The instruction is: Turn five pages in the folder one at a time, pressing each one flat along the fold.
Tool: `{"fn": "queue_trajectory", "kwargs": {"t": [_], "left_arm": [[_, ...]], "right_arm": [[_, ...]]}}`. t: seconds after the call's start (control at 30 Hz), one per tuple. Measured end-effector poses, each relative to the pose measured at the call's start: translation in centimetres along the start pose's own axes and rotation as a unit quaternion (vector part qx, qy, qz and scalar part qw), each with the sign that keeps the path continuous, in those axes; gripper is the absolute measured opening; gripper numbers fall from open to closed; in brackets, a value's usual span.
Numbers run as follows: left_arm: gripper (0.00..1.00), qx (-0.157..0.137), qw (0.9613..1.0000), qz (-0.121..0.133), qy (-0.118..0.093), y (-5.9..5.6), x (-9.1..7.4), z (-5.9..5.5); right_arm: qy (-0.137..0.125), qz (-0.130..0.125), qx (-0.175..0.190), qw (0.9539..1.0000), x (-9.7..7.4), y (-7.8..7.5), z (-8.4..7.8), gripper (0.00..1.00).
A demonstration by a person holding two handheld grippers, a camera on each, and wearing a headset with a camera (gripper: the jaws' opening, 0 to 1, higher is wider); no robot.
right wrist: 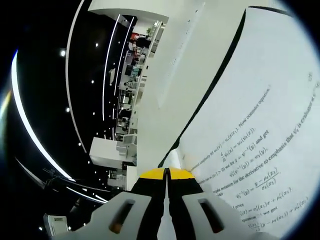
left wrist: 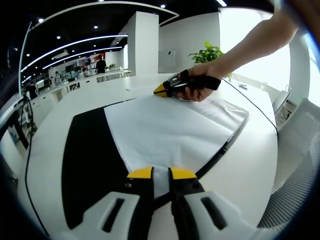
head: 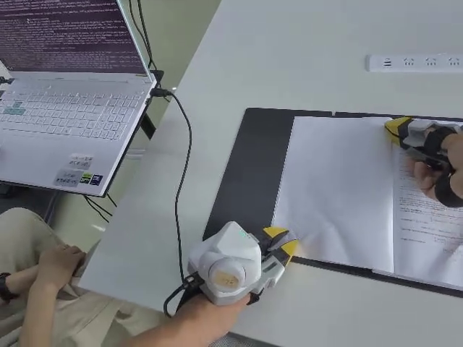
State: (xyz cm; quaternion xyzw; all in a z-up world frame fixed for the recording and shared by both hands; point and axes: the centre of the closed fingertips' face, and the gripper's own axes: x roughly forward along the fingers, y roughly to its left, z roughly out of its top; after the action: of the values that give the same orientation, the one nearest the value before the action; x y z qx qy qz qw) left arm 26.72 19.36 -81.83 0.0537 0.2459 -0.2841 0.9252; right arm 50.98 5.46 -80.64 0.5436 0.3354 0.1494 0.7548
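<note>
the folder [head: 249, 173] is laid open on the white table [head: 289, 58], with a blank page [head: 340, 188] on the left and a printed page [head: 427, 224] on the right. the left gripper [head: 281, 242] is placed at the near corner of the blank page, with its jaws only a little apart and nothing seen between them. the right gripper [head: 396, 129] is closed fully and empty, and is set on the paper at the far end of the fold. if it is dragged too hard, the sheet can be wrinkled or pushed askew. if the corner is released, the page can be lifted back.
</note>
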Motion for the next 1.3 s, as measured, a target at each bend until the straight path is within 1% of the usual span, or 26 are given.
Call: {"fn": "queue_trajectory", "kwargs": {"t": [0.03, 0.1, 0.13, 0.17, 0.37, 0.47, 0.57, 0.67, 0.73, 0.97, 1.2, 1.3], "left_arm": [[0.10, -0.002, 1.0000, 0.000, -0.001, 0.0, 0.0, 0.0], [0.10, -0.002, 1.0000, 0.001, -0.001, 0.0, 0.0, 0.0], [0.10, -0.003, 1.0000, 0.001, -0.001, 0.0, 0.0, 0.1], [0.10, -0.003, 1.0000, 0.001, -0.001, 0.0, 0.0, 0.1], [0.10, -0.002, 1.0000, 0.000, 0.000, 0.0, 0.0, 0.1], [0.10, -0.001, 1.0000, 0.000, 0.000, 0.0, 0.0, 0.0], [0.10, -0.001, 1.0000, 0.000, 0.001, 0.0, 0.0, 0.0], [0.10, 0.000, 1.0000, 0.000, 0.001, 0.0, 0.1, 0.0], [0.10, 0.000, 1.0000, 0.000, 0.001, 0.0, 0.1, 0.0], [0.10, 0.000, 1.0000, 0.000, 0.001, 0.0, 0.1, 0.0], [0.10, -0.002, 1.0000, 0.000, -0.002, 0.0, 0.1, 0.0], [0.10, -0.002, 1.0000, 0.000, -0.003, 0.0, 0.0, 0.0]], "right_arm": [[-0.005, 0.000, -0.004, 1.0000, 0.3, 0.2, 0.3, 0.00], [-0.010, -0.005, -0.004, 0.9999, 0.6, 0.1, 0.6, 0.00], [-0.014, -0.006, 0.000, 0.9999, 0.7, 0.1, 0.8, 0.00], [-0.014, -0.010, 0.002, 0.9999, 0.8, 0.0, 0.9, 0.00], [-0.012, -0.014, 0.003, 0.9998, 0.7, -0.1, 0.8, 0.00], [0.002, -0.015, 0.005, 0.9999, 0.3, -0.1, 0.1, 0.00], [0.023, -0.012, 0.000, 0.9997, -0.4, -0.1, -0.8, 0.00], [0.031, -0.010, 0.003, 0.9995, -1.1, -0.2, -1.4, 0.00], [0.040, -0.008, 0.002, 0.9992, -1.6, -0.2, -2.1, 0.00], [0.063, -0.001, 0.012, 0.9980, -3.8, -0.4, -4.0, 0.00], [0.079, 0.005, 0.021, 0.9967, -5.9, -0.6, -5.8, 0.00], [0.085, 0.009, 0.023, 0.9961, -6.6, -1.0, -6.6, 0.00]]}}
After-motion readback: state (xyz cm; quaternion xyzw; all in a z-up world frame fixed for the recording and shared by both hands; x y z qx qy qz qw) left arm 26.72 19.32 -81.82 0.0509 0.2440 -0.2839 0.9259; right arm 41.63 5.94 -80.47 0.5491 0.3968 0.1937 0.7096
